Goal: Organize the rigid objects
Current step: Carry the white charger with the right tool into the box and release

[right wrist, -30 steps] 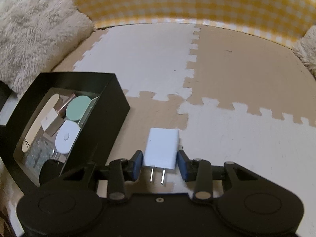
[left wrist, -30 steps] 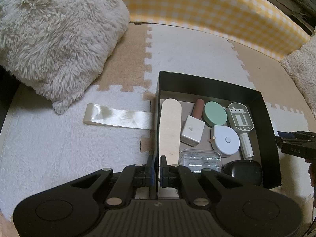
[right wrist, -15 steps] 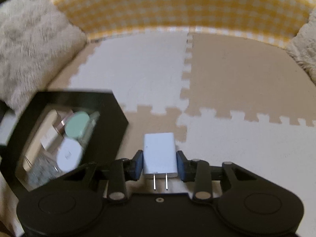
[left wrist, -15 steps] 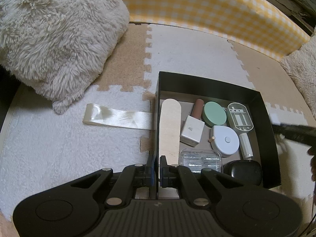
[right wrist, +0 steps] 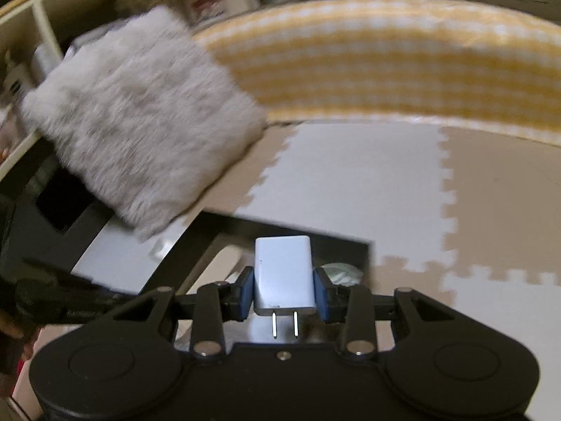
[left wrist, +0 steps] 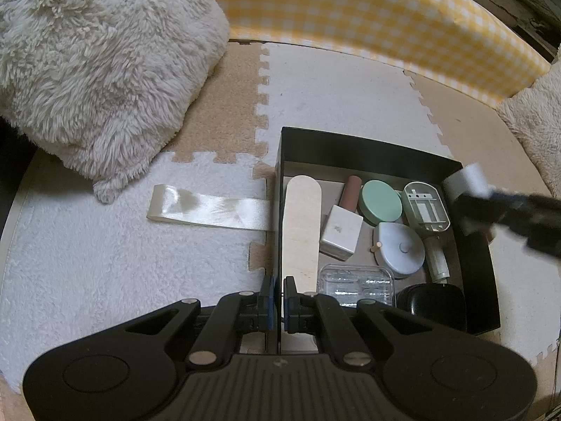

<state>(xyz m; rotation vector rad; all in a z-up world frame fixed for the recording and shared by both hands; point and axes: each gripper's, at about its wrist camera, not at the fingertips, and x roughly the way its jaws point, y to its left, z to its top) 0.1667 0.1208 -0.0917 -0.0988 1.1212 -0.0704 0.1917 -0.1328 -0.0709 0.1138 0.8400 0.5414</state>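
white charger (right wrist: 283,275) clamped in right hand-held gripper (right wrist: 283,293), blurred above half-hidden black box (left wrist: 474,270); left hand-held gripper (left wrist: 277,294) clenched

A shaggy grey-white cushion (left wrist: 101,70) fills the upper left of the left wrist view. A yellow-and-white checked bolster (left wrist: 368,21) curves across the top. Interlocking foam floor tiles (left wrist: 336,94), beige and off-white, cover the middle. A fluffy white rug (left wrist: 98,263) spreads over the lower left, and a shiny cream ribbon strip (left wrist: 210,210) lies flat on it. In the right wrist view, blurred shelves (right wrist: 31,52) stand at the upper left.
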